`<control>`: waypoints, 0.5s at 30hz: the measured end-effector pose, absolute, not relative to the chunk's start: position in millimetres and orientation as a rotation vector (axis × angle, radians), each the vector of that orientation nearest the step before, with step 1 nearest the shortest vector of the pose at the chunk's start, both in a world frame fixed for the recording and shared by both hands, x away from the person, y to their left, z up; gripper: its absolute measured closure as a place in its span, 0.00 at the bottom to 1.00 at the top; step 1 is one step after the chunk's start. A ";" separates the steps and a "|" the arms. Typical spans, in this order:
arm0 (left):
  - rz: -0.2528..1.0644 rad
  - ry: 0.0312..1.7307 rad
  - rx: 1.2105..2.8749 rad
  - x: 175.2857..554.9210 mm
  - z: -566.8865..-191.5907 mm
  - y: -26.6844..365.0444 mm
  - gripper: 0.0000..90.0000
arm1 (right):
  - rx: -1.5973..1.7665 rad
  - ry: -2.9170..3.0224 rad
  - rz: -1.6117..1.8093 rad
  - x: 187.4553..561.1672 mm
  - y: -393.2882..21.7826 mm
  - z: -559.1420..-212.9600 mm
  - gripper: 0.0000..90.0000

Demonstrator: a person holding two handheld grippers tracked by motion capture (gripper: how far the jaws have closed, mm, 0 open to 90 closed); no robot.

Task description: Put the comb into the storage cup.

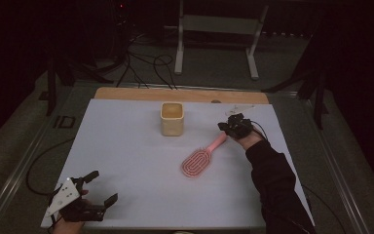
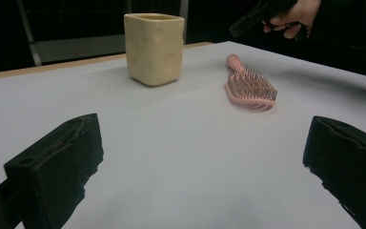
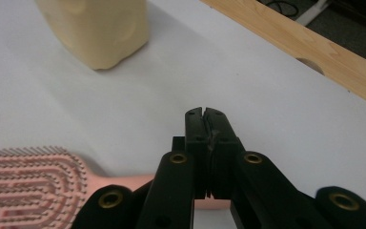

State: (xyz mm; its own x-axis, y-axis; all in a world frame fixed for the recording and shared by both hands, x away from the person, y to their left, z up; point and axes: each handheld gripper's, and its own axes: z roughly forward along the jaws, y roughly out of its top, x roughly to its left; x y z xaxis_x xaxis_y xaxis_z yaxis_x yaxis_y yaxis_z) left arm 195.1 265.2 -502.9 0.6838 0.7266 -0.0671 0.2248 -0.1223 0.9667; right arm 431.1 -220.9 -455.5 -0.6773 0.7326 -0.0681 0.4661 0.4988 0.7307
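Observation:
A pink hairbrush [image 1: 197, 161] lies bristles up on the white mat [image 1: 126, 165], its handle pointing to the far right. My right gripper [image 1: 225, 126] hovers at the handle's end, jaws pressed together with nothing between them. In the right gripper view the shut right gripper [image 3: 204, 114] sits above the pink handle, with the brush head [image 3: 28, 176] at lower left. A cream square cup [image 1: 172, 118] stands upright behind the brush. My left gripper [image 1: 104, 186] rests open near the mat's front left corner. In the left gripper view the left gripper [image 2: 205, 157] faces the cup [image 2: 154, 47] and the brush [image 2: 250, 86].
The wooden table edge [image 1: 175, 94] runs along the back of the mat, with a small hole [image 1: 216, 102] in it. Cables and a white metal stand [image 1: 214, 29] lie on the floor beyond. A dark sleeve [image 1: 277, 185] covers the mat's right front.

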 end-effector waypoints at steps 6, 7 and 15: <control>0.511 0.778 1.680 195.4 -503.2 265.1 0.00 | 1.016 2.404 0.948 436.7 -218.4 -465.1 1.00; 0.511 0.777 1.682 195.3 -503.2 265.0 0.00 | 1.019 2.410 0.940 437.3 -217.8 -466.8 1.00; 0.509 0.776 1.678 195.6 -503.0 265.0 0.00 | 1.043 2.427 0.888 443.7 -214.5 -476.4 1.00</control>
State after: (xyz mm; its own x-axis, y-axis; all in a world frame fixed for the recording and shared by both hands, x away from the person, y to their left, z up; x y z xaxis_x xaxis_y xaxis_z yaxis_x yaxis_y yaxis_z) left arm 195.6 265.0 -503.0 0.6860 0.7243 -0.0689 0.2247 -0.1208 0.9669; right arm 443.7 -214.5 -476.4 -0.6662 0.7423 -0.0714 0.5208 0.5317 0.6679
